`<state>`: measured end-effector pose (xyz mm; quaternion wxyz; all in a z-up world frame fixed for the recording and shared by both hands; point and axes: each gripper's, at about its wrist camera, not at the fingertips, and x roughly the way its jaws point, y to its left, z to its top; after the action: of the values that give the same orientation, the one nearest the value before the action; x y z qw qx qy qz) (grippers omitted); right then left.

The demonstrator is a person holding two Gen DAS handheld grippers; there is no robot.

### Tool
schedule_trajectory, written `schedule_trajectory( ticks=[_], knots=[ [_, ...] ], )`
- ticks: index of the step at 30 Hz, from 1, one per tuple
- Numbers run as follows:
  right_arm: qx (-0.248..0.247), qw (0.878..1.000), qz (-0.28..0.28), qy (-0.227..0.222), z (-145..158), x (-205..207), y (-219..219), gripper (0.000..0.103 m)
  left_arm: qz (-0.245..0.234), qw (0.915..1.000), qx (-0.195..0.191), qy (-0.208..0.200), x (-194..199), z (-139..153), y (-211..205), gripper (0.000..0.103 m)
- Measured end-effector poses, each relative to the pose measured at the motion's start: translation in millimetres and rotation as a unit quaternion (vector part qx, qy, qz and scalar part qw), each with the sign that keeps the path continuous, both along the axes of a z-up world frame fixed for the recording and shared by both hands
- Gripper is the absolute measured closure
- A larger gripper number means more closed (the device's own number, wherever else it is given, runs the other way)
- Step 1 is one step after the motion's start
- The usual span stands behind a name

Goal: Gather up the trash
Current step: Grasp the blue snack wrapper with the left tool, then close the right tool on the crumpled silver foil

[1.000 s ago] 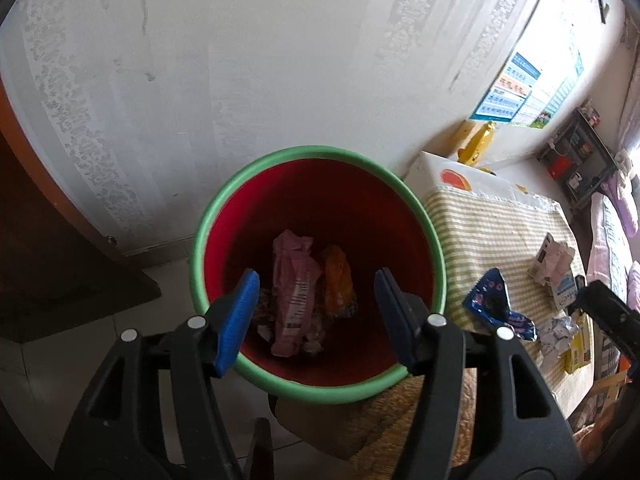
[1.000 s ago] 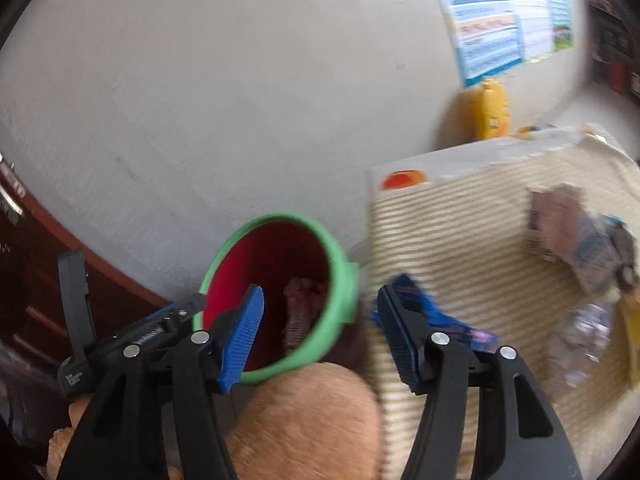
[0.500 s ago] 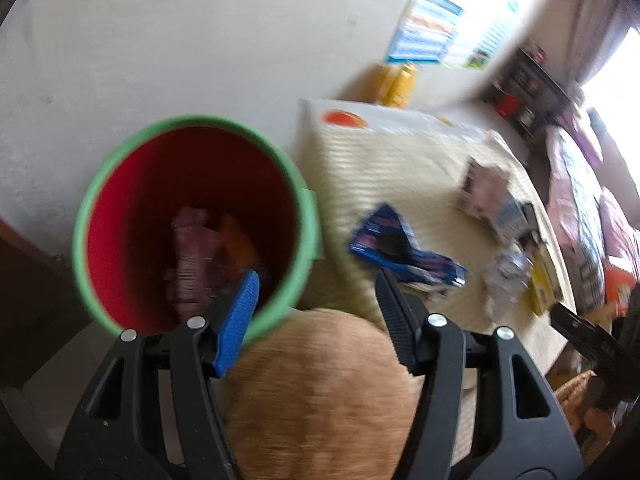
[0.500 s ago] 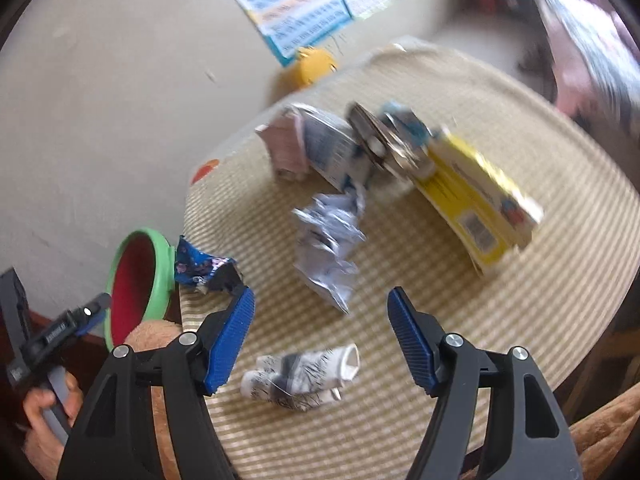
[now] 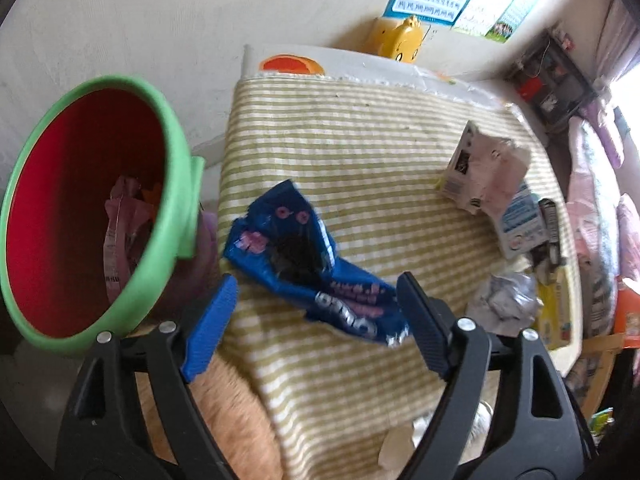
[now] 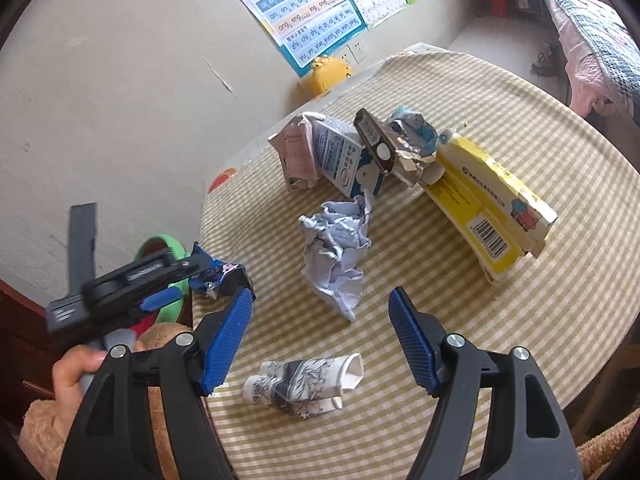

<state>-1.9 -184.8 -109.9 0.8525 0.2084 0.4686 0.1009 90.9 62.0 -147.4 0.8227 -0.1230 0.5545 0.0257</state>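
1. The left tool (image 5: 316,320) hangs over the near edge of the table (image 5: 360,140), its jaws apart and having just been opening wider; the lower end of the blue snack wrapper (image 5: 308,272) shows in the gap between them, but the pads do not press on it.
2. The right tool (image 6: 320,340) also has its jaws apart with nothing clamped, and they too have just been opening. It is over the rolled printed paper tube (image 6: 304,384), which lies close to the table's near edge.
3. To grip the wrapper well, the left tool should, I judge, come straight down so both pads straddle the crumpled middle, not the thin trailing end, which could slip out.
4. The wrapper lies near the table's left edge, just beside the green-rimmed red bin (image 5: 100,208), so the carry is short. Lift clear of the rim before releasing.
5. For the right tool, close across the tube's width; a grip along its length would likely roll it.
6. Further in lies the crumpled pale paper (image 6: 336,252), light and easy to pinch by a ridge.
7. Beyond it sit the torn milk carton (image 6: 336,156) and the yellow box (image 6: 492,200), touching in a cluster; they are bulkier, so take them singly.
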Motion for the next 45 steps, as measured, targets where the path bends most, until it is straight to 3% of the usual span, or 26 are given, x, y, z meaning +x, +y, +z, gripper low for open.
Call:
schedule_trajectory(
  ticks=[3,8,14,19,26,27,31,32,39,44,45],
  knots=[
    [0.007,1.000,-0.005,0.001,-1.9,0.9,-6.9,0.033,-0.034,0.9989,0.031,0.004,7.6,-6.8,-14.3,0.028],
    [0.011,1.000,-0.004,0.005,-4.9,4.8,-7.8,0.033,-0.073,0.9965,0.036,0.018,5.0,-19.0,-26.2,0.071],
    [0.013,1.000,-0.003,0.013,-9.0,9.0,-6.6,0.033,-0.137,0.9886,0.062,-0.008,-11.6,-4.3,-41.0,0.088],
    [0.016,1.000,-0.009,0.017,-11.1,9.8,-9.9,0.032,-0.186,0.9799,0.071,-0.017,-30.7,6.3,-51.0,0.090],
    [0.013,1.000,-0.015,0.017,-11.4,8.9,-12.3,0.032,-0.154,0.9872,0.040,0.001,-34.0,-0.8,-35.0,0.087],
    [0.012,1.000,-0.016,0.017,-11.7,8.9,-12.6,0.032,-0.149,0.9883,0.032,0.004,-34.4,-2.5,-32.1,0.085],
    [0.011,1.000,-0.014,0.021,-13.2,9.1,-12.6,0.032,-0.138,0.9902,0.016,0.016,-36.6,-8.2,-28.0,0.051],
    [0.010,1.000,-0.013,0.022,-13.7,9.3,-12.1,0.032,-0.136,0.9906,0.010,0.015,-36.7,-8.8,-27.5,0.049],
    [0.000,1.000,-0.012,0.020,-16.0,15.2,-8.3,0.031,-0.139,0.9901,0.012,0.008,-36.8,-14.0,-30.0,0.050],
    [-0.003,1.000,-0.010,0.008,-16.4,34.7,-2.4,0.031,-0.129,0.9916,0.006,0.013,-35.1,-18.6,-24.5,0.078],
    [-0.001,1.000,-0.007,0.009,-17.8,39.0,-0.7,0.031,-0.128,0.9917,0.004,0.014,-35.4,-19.4,-23.9,0.080]
  ],
)
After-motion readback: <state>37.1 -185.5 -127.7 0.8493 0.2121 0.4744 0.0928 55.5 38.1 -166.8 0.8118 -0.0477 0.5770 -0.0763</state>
